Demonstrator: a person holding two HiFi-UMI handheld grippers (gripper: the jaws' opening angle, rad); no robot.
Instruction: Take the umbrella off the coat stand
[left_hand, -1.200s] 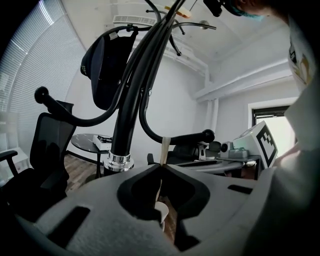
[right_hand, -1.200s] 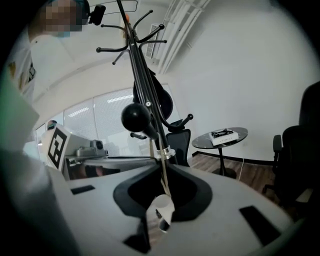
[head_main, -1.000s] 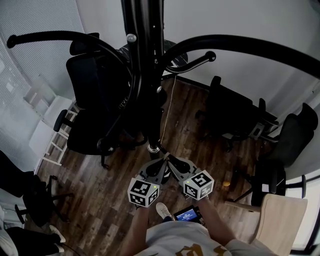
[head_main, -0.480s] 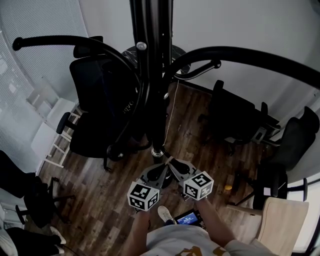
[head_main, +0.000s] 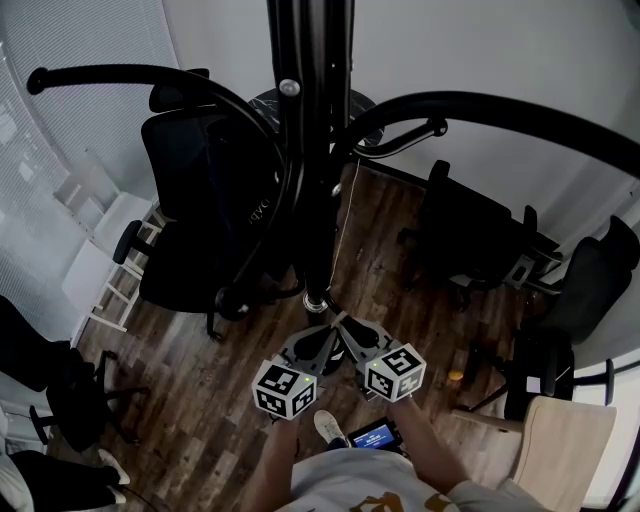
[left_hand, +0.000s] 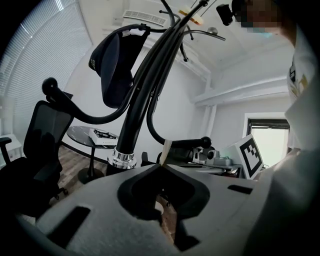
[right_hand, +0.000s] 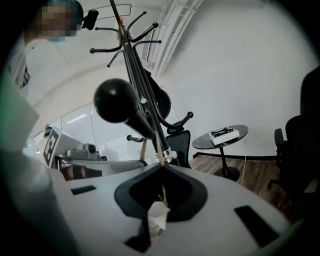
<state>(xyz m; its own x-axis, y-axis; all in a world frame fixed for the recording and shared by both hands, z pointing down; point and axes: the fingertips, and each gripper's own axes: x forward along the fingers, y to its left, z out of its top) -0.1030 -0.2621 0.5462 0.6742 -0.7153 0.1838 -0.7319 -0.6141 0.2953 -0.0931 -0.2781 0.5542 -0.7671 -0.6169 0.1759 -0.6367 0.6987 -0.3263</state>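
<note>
The black coat stand (head_main: 312, 150) rises mid-view, its curved arms (head_main: 150, 80) spreading left and right. A long black shaft with a silver ring (head_main: 315, 297) at its lower end runs along the pole. It looks like the folded umbrella (left_hand: 131, 120), but I cannot tell it apart from the pole. My left gripper (head_main: 318, 328) and right gripper (head_main: 340, 326) point at each other just below that ring. Both are shut, with tips meeting in the left gripper view (left_hand: 163, 162) and the right gripper view (right_hand: 161, 164). Whether anything is pinched stays hidden.
Black office chairs (head_main: 195, 220) (head_main: 470, 235) stand on the wood floor on both sides. A dark cap (left_hand: 112, 65) hangs on a hook. A round table (right_hand: 221, 137) carries a box. A ball-ended hook (right_hand: 115, 100) passes close above the right gripper. A pale chair (head_main: 560, 440) is at lower right.
Almost nothing: the head view has shifted a little, so the stand sits slightly further right. Both grippers stay shut below the silver ring.
</note>
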